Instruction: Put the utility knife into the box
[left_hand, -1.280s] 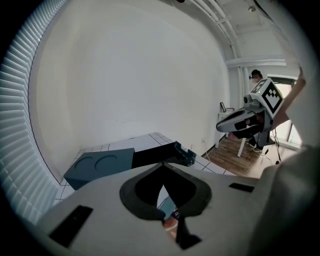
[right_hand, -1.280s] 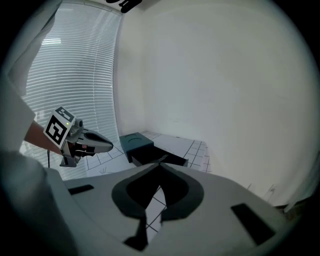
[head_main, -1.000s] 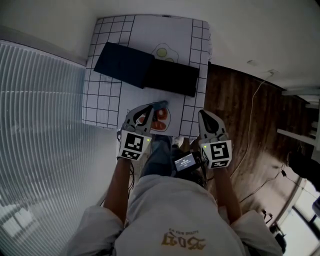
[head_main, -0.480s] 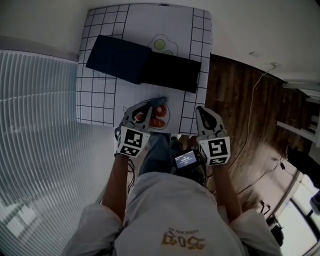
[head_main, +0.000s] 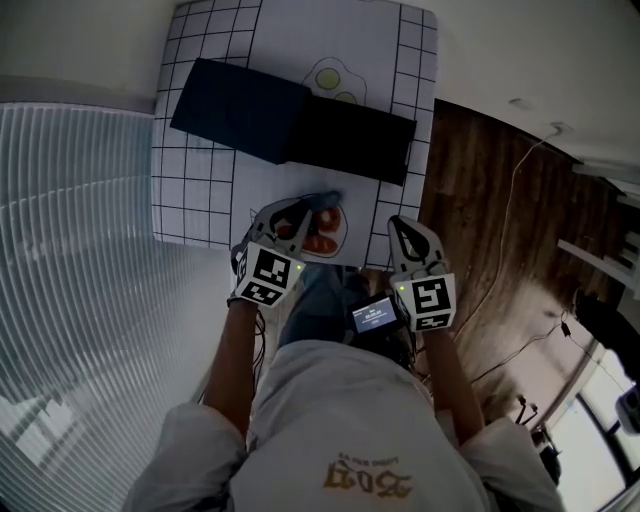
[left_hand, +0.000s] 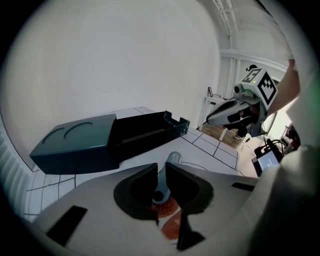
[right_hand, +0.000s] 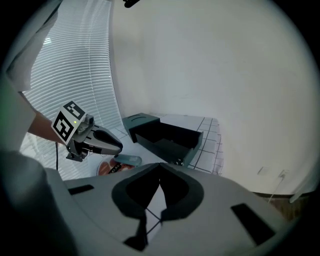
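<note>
The box (head_main: 300, 125) is seen as matt plastic, and the utility knife (left_hand: 173, 159) as smooth plastic. The table cover (head_main: 200, 190) is rendered matt and smooth, while the floor (head_main: 480, 200) is shown as grained wood.

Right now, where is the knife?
In the head view the utility knife lies on the red picture near the front edge of the table, just in front of the open dark box.
</note>
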